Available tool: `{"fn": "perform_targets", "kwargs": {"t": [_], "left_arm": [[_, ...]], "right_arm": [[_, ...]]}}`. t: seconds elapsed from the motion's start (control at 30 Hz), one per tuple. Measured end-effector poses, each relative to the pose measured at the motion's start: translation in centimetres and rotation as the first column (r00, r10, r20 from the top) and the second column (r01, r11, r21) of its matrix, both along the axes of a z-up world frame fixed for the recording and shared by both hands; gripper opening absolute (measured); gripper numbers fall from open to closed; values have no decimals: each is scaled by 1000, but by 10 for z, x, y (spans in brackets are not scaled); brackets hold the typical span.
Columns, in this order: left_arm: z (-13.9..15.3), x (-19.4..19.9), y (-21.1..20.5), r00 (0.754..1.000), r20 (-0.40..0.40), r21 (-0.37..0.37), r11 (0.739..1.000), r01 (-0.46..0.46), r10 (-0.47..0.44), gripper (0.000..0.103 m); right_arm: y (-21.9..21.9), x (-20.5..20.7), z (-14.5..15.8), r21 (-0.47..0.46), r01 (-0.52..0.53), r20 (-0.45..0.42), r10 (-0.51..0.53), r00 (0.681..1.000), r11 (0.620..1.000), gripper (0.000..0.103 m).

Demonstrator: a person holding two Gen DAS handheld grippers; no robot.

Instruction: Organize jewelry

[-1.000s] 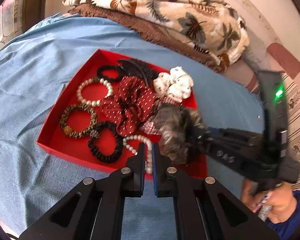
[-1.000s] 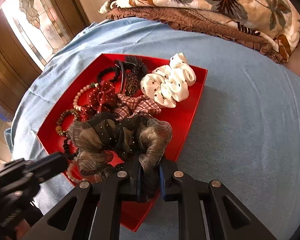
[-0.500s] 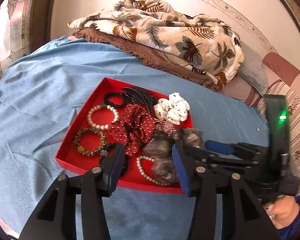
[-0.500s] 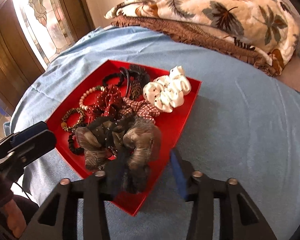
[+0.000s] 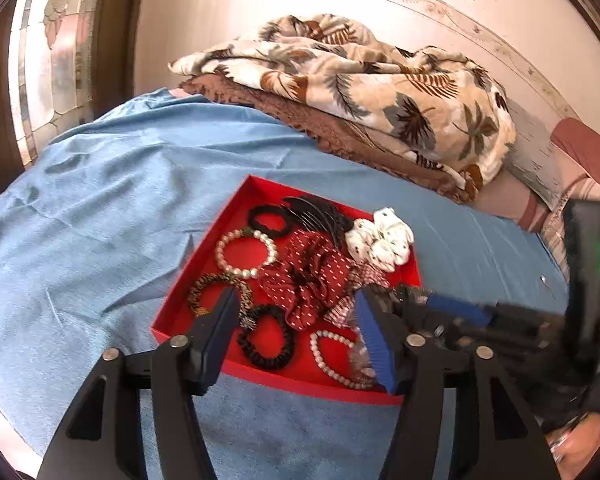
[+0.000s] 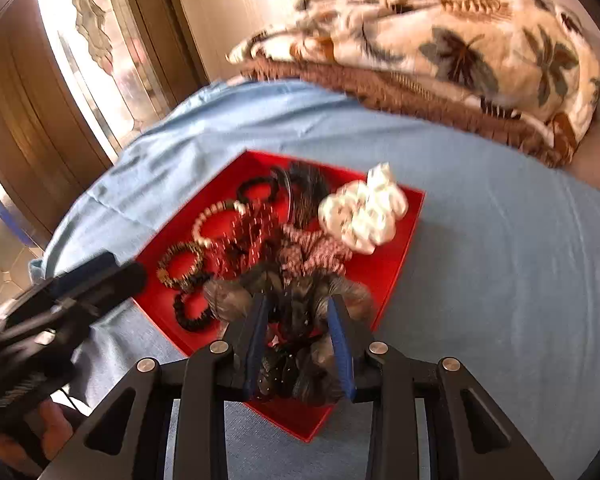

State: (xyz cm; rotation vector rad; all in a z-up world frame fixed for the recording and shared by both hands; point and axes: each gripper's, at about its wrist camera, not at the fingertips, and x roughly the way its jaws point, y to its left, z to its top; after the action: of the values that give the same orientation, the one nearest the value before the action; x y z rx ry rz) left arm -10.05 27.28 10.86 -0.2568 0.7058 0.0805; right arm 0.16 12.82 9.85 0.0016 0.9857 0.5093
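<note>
In the red tray (image 5: 236, 208) on the bed, bracelets and scrunchies look mostly gathered, the right claw (image 6: 300, 344) closing around the grey-brown scrunchie (image 6: 300, 320) at its near corner, the left claw (image 5: 296, 340) opening empty above.

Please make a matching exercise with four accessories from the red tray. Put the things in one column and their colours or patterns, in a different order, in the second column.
Things:
1. comb
2. scrunchie at the far right corner
3. scrunchie in the middle of the red tray
4. bracelet near the far left side

Colours:
A. dark red with white dots
B. pearl white beads
C. black
D. white with dark spots

Pairs: 1-C, 2-D, 3-A, 4-B
</note>
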Motion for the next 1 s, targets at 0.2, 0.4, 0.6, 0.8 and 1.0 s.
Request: {"fn": "perform_targets", "kwargs": {"t": [0.2, 0.4, 0.6, 0.8, 1.0], "left_arm": [[-1, 1, -4, 1000, 4, 60, 998, -28, 28, 62], [1, 0, -18, 999, 26, 144, 989, -35, 31, 66], [5, -6, -39, 996, 78, 262, 963, -63, 44, 72], [7, -17, -64, 990, 129, 352, 931, -94, 52, 76], [12, -28, -99, 987, 156, 406, 908, -104, 43, 80]], "right_arm": [[-9, 1, -17, -2, 26, -53, -26, 998, 1000, 34], [-42, -18, 17, 50, 69, 24, -70, 997, 996, 47], [-88, -48, 29, 46, 141, 69, -144, 987, 989, 52], [-143, -79, 27, 3, 253, 95, -252, 963, 967, 62], [-210, -108, 28, -6, 378, 114, -375, 920, 926, 68]]}}
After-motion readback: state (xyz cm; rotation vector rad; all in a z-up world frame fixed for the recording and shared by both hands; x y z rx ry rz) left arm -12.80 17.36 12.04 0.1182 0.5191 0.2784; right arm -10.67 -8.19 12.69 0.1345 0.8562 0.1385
